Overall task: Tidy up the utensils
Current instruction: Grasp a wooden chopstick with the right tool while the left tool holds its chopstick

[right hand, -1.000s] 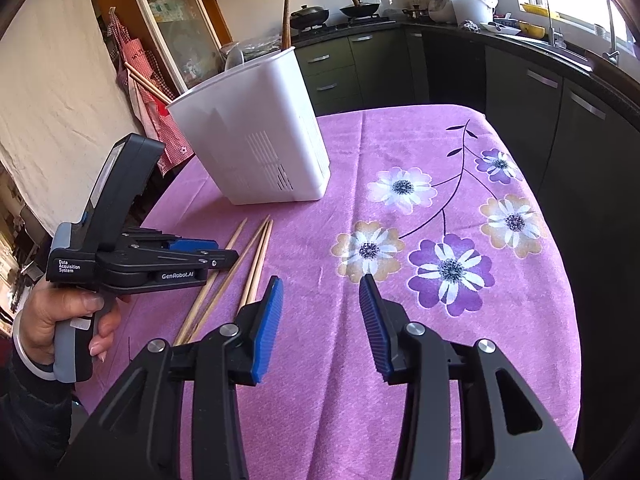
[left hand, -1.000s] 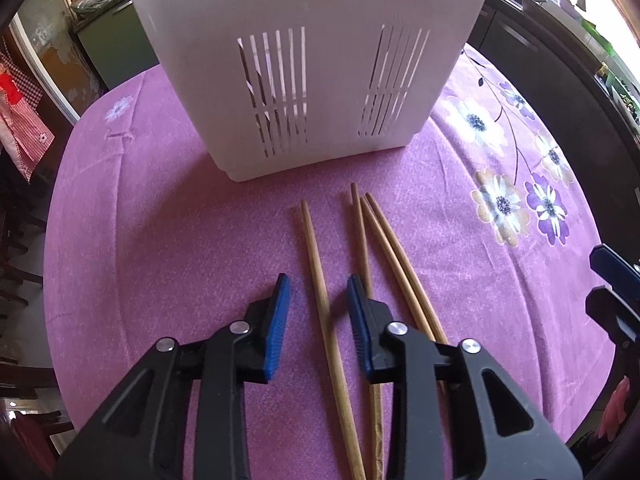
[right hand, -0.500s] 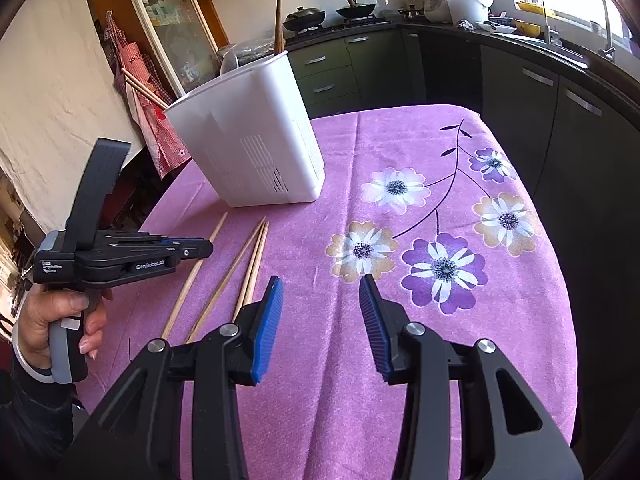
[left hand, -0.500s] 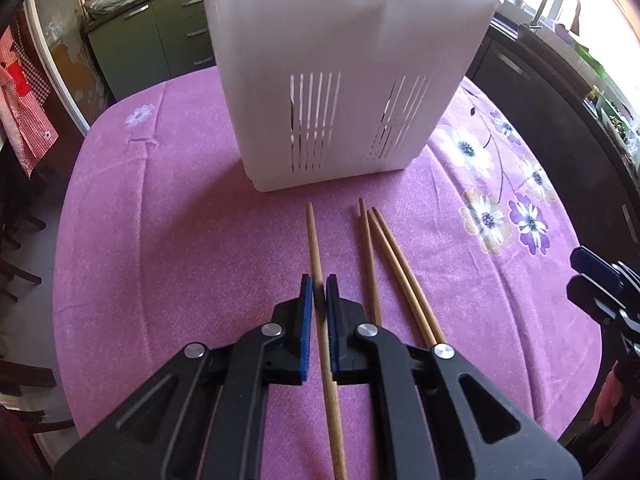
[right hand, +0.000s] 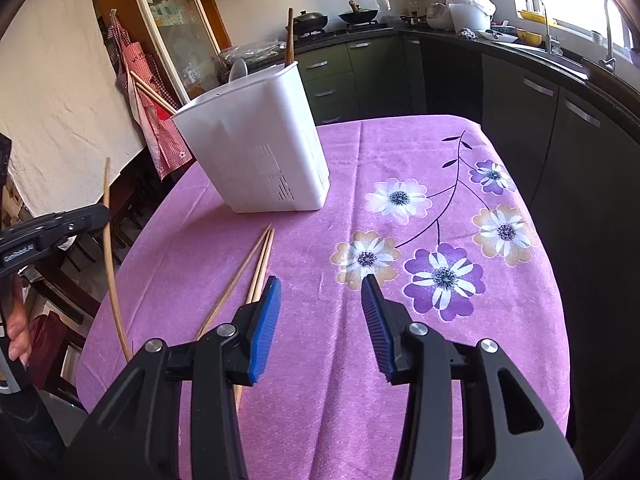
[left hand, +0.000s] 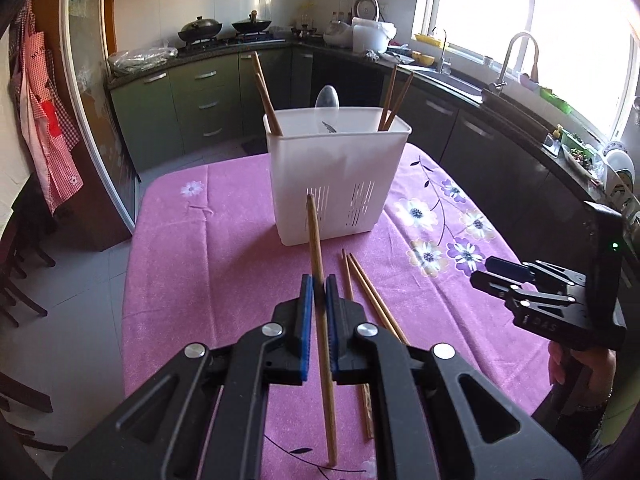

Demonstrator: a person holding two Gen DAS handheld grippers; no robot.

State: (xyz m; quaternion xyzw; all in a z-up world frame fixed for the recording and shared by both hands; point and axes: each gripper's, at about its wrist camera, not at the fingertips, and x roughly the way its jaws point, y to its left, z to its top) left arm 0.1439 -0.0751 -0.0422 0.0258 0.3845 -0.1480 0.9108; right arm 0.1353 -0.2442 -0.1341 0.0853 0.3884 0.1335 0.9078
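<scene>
Chopstick (left hand: pixel 318 264) now lifted off table in left claw (left hand: pixel 319 300).

Table with purple floral tablecloth (right hand: pixel 400 360). White slotted utensil caddy (left hand: pixel 336 184) stands on it, ahead of the left fingers, beyond their tips. Three loose wooden chopsticks (left hand: pixel 362 280) lie flat on the cloth just right of the left fingers, pointing toward the caddy; in the right view they run under the left-side finger.

Left gripper (left hand: pixel 319 284) clamped shut, raised, right gripper (right hand: pixel 321 285) jaws opening, empty
</scene>
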